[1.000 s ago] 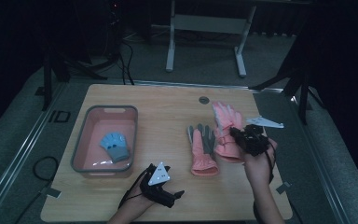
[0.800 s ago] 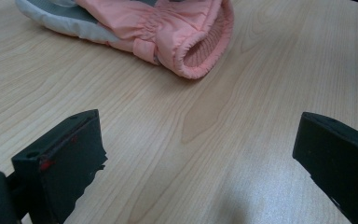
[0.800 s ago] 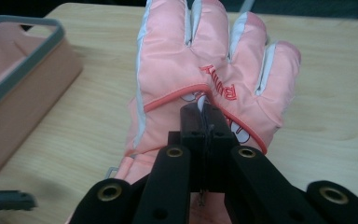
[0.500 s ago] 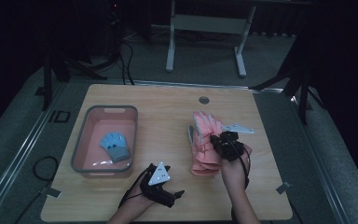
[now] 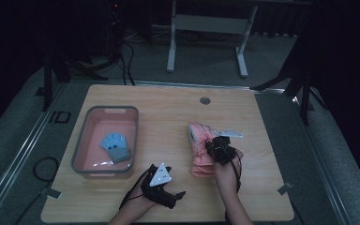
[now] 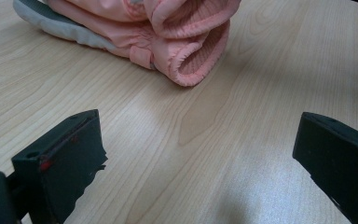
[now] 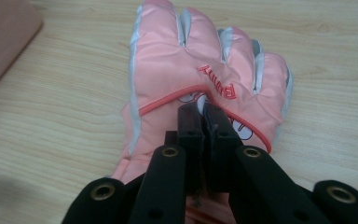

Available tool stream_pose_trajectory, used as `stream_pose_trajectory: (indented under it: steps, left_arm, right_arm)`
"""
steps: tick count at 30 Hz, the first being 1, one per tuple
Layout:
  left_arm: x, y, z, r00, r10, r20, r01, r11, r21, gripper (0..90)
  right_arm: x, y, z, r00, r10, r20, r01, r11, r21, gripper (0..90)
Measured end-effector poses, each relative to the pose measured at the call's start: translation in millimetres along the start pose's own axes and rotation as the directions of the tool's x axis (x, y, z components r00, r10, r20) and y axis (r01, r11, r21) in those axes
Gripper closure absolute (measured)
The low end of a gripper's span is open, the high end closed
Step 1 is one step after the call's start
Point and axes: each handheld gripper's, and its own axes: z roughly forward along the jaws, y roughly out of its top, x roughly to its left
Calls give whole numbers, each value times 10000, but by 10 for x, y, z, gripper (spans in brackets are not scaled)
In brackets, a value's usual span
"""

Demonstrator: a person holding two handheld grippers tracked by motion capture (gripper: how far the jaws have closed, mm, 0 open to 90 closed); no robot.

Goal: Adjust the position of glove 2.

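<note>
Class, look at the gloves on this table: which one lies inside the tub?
The small blue glove. It lies in the pink tub; the pink gloves are stacked on the bare table.

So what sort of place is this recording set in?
Most likely a lab or recording studio, not a home: a bare wooden table stands on a grey platform amid dark surroundings, with cables trailing on the floor and a metal stand behind it.

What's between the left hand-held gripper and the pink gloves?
Nothing: bare wooden table runs from the open left hand-held gripper to the pink gloves, as the left gripper view shows.
</note>
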Motion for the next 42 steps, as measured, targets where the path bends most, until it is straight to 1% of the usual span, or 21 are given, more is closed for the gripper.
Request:
stream_pose_trajectory:
  steps: [7,9,13,14,16,17,18,20,21,23,27,29,31,33,34,35,36,38,40,41,42]
  left_arm:
    - [-12,3,5,10000,5,17,-5,10000,15,19]
    - [-11,6,3,10000,12,11,-12,10000,27,19]
    - [-5,7,-6,10000,-37,-10,37,10000,-2,19]
    - [-4,8,-5,10000,-27,-1,27,10000,-6,19]
    - [-11,5,-3,9998,184,-41,-185,9997,-181,19]
    - [-14,7,-3,9995,297,-52,-298,9994,-186,20]
    - [-17,9,-2,9996,273,-22,-274,9994,-209,20]
    - [-14,12,-3,10000,90,36,-89,9998,-156,19]
    - [-10,12,-6,10000,20,65,-19,9999,-154,19]
    - [-5,14,-10,10000,-67,12,67,9998,-161,19]
    - [3,23,-9,9998,-189,-41,189,9997,-144,19]
    - [7,38,-14,9997,-220,-81,219,9997,-115,20]
    - [5,67,-34,9994,-246,-227,241,9994,-230,19]
    - [8,112,-62,9987,-311,-396,299,9991,-304,19]
    - [10,131,-72,9984,-386,-413,371,9986,-375,19]
    - [15,159,-84,9977,-496,-466,477,9980,-408,20]
    - [22,192,-98,9967,-575,-571,555,9978,-360,20]
    - [36,254,-118,9949,-773,-647,746,9963,-425,19]
    - [62,310,-128,9934,-1064,-438,1035,9925,-651,20]
    - [62,310,-128,9934,-1064,-438,1035,9925,-651,20]
    - [86,379,-121,9929,-1101,-454,1070,9921,-662,20]
  right_arm:
    - [-21,-42,72,10000,-71,7,71,10000,60,845]
    - [-22,-28,45,9999,-85,-113,85,10000,-3,780]
    - [-64,22,-41,9992,-262,-307,253,9993,-277,603]
    - [-94,39,-67,9985,-251,-490,233,9990,-370,569]
    - [-136,67,-85,9963,-380,-772,353,9987,-359,464]
    - [-151,76,-88,9953,-449,-855,421,9985,-340,437]
    - [-166,86,-92,9934,-485,-1036,450,9983,-358,416]
    - [-189,99,-91,9890,-584,-1358,560,9982,-219,355]
    - [-198,105,-100,9882,-591,-1415,570,9982,-185,353]
    - [-221,119,-138,9854,-510,-1627,466,9984,-307,295]
    - [-279,161,-262,9836,-606,-1699,496,9964,-683,199]
    - [-322,181,-317,9829,-835,-1639,713,9943,-789,188]
    - [-383,194,-373,9804,-1136,-1607,1013,9914,-833,179]
    - [-464,199,-431,9771,-1411,-1591,1249,9863,-1076,177]
    - [-511,198,-463,9717,-1853,-1463,1674,9777,-1267,148]
    - [-535,193,-484,9699,-2107,-1221,1933,9710,-1406,138]
    - [-570,183,-514,9651,-2467,-881,2305,9595,-1619,137]
    - [-638,163,-565,9543,-2898,-738,2728,9447,-1821,137]
    - [-686,134,-606,9459,-3153,-761,2984,9379,-1767,138]
    - [-686,134,-606,9459,-3153,-761,2984,9379,-1767,138]
    - [-701,123,-614,9455,-3141,-858,2983,9412,-1590,139]
